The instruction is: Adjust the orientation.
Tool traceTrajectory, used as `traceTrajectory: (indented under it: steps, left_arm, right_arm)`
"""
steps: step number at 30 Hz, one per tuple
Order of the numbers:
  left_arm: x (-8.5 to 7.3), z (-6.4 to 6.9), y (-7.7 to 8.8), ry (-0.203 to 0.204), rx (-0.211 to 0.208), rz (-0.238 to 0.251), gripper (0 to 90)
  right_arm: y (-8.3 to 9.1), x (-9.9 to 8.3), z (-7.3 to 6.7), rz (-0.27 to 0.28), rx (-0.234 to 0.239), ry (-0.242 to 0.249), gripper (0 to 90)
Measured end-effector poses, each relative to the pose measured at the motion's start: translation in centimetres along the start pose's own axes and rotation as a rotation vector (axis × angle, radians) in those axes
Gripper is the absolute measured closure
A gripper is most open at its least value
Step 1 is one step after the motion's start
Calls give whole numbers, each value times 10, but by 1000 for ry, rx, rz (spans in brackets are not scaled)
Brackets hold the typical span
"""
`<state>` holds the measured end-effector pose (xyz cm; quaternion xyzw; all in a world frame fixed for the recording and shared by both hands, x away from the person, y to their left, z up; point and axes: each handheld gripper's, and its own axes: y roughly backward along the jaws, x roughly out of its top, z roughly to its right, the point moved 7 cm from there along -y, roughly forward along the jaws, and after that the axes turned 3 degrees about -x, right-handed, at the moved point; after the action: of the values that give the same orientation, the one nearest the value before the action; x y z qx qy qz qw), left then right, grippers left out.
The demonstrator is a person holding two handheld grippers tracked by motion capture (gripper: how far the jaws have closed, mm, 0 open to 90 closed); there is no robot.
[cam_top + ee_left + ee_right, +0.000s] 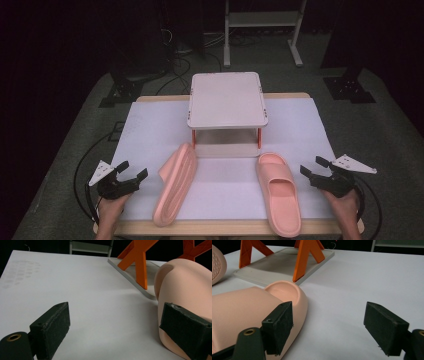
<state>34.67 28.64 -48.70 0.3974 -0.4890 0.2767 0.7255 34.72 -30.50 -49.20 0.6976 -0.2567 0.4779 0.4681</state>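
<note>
- The left claw [134, 172] is sitting at the lower left of the high view, its jaws standing wide apart and gripping nothing.
- The right claw [311, 166] is sitting at the lower right, likewise spread wide and gripping nothing.
- The left slipper [176, 182] is lying tipped on its side in the lower middle of the frame, just right of the left claw; in the left gripper view its pink body [183, 297] is showing at the right edge, behind the right-hand jaw.
- The right slipper [279, 192] is lying sole down, strap up, just left of the right claw.
- The two-level rack [227, 100] is standing at the centre of the white desk [150, 130], above both slippers, on orange legs [305, 257]; nothing is lying on its top tray or lower tray.
</note>
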Motion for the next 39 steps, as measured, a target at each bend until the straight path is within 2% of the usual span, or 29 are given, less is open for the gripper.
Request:
traceTrajectory:
  steps: [6,9,16,23,33,36,38,39]
  left_arm:
    - [-2,2,0,5,-18,-6,87]
    - [-3,3,2,-14,-16,-18,87]
    - [-8,10,4,-17,-34,-24,89]
    - [-14,15,10,-43,-38,-41,89]
    - [-19,27,-2,-76,-70,-120,93]
    - [-19,32,-7,-85,-81,-125,94]
    - [-18,34,-10,-91,-104,-129,153]
    - [-18,35,-12,-93,-107,-135,153]
  right_arm:
    - [0,-2,1,-11,-2,0,229]
    - [1,-1,-1,-5,-3,4,230]
    - [3,2,-3,10,-6,6,230]
    - [2,3,-5,12,0,12,230]
    - [2,4,-5,12,2,17,229]
    - [1,4,-7,14,4,19,230]
    - [1,4,-7,14,7,18,230]
    - [1,4,-8,15,10,15,230]
